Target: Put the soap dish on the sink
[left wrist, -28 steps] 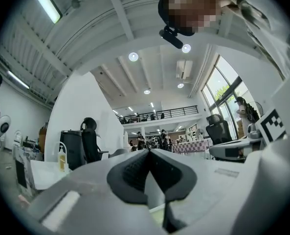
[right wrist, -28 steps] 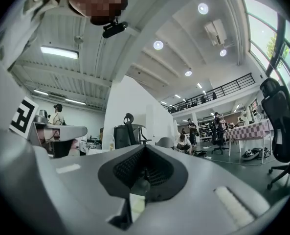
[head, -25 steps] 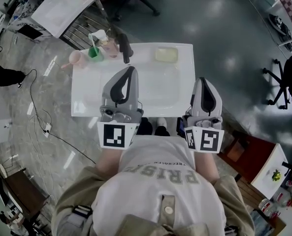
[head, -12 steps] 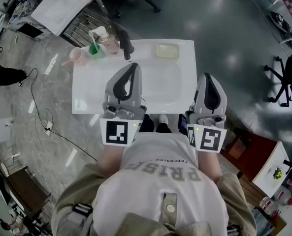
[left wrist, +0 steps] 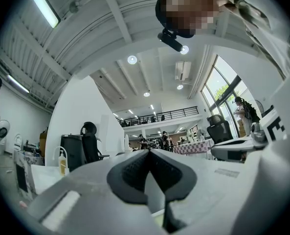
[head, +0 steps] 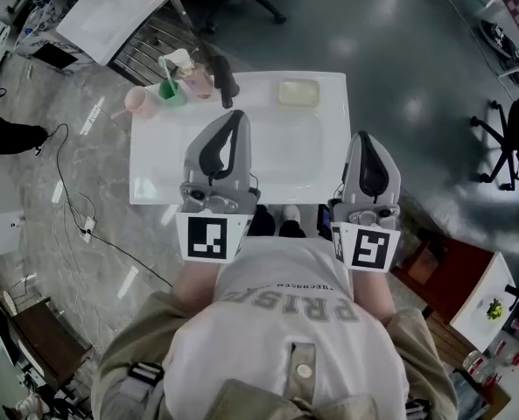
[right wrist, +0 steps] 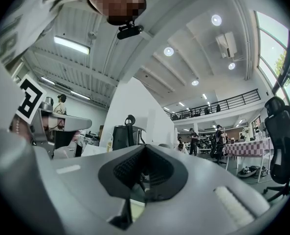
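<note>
Soap dish on sink; two closed, empty grippers.
Head view: the pale yellow, rectangular soap dish (head: 298,92) is sitting on the white sink's (head: 333,151) far rim, right of the dark faucet (head: 225,84) and well apart from both grippers. The left gripper (head: 234,115) is hovering over the basin, and the right gripper (head: 362,136) by the sink's near right corner. The shirt (head: 285,339) is showing "PRISM" upside down, and grey marbled floor (head: 93,191) is lying around. Left gripper view: its jaws are pressing together on nothing, under a high white ceiling (left wrist: 86,43). Right gripper view: its jaws are likewise meeting empty, and a mezzanine railing (right wrist: 223,104) is crossing the hall.

On the sink (head: 154,180), the soap dish (head: 298,92) lies at far right.
</note>
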